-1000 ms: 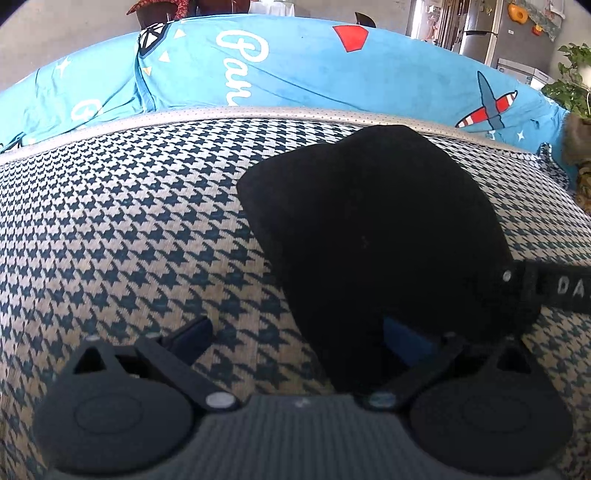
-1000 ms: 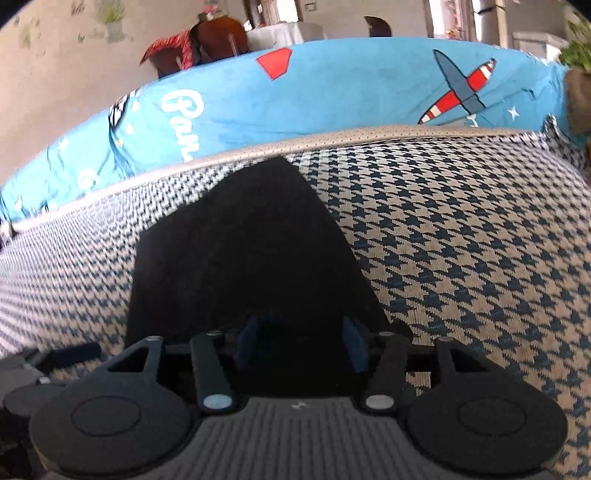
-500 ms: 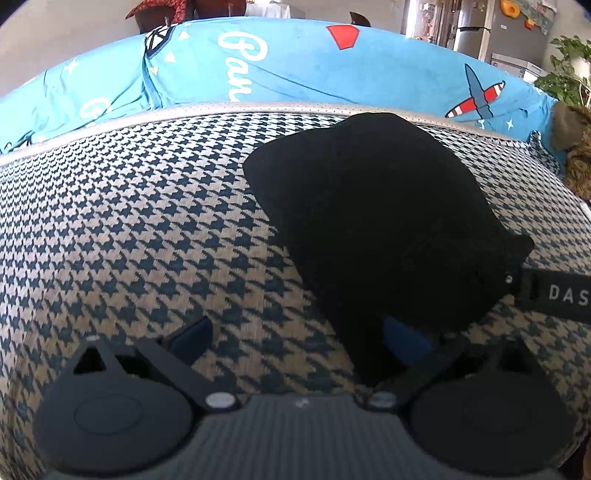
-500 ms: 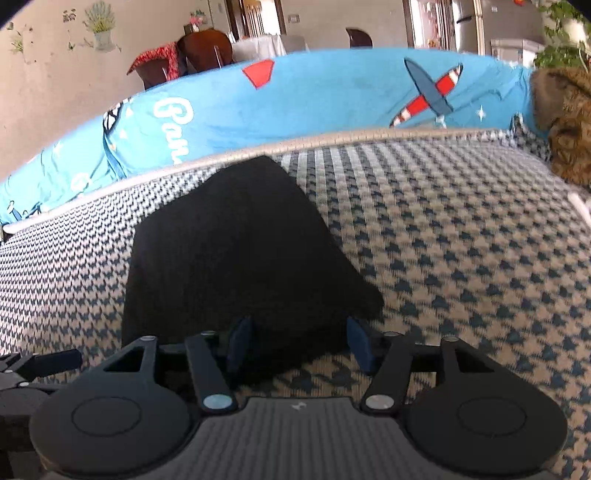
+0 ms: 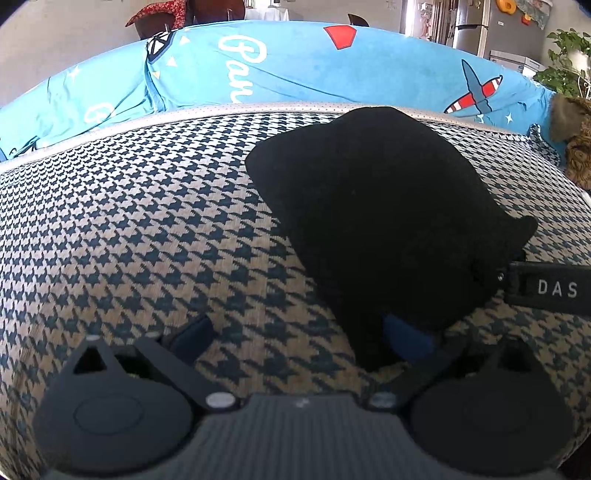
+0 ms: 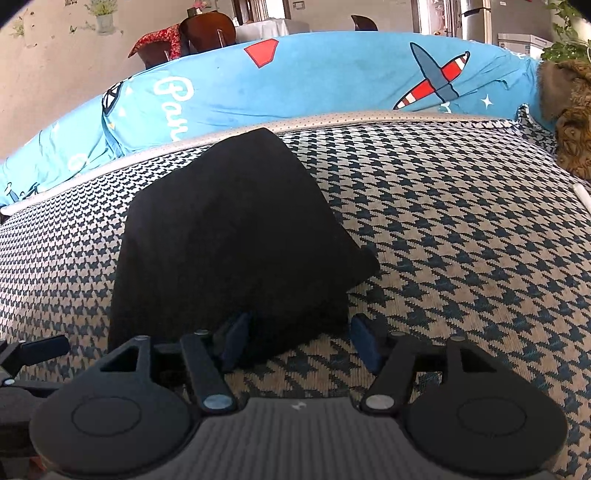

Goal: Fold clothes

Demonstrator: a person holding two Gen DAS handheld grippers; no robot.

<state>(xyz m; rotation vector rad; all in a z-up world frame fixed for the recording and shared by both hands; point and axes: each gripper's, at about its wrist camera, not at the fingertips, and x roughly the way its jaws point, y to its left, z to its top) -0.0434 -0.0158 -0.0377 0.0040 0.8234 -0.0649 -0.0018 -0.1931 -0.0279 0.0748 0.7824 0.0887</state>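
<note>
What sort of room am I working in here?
Most likely a home living room open to a dining area: a houndstooth cushion backed by a blue airplane-print cover, a chair and fridge behind, and a houseplant.

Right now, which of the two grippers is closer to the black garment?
Roughly equal, both at its near edge. The left gripper sits at the black garment's corner, jaws wide, cloth by one finger. The right gripper straddles the other corner, jaws opening.
</note>
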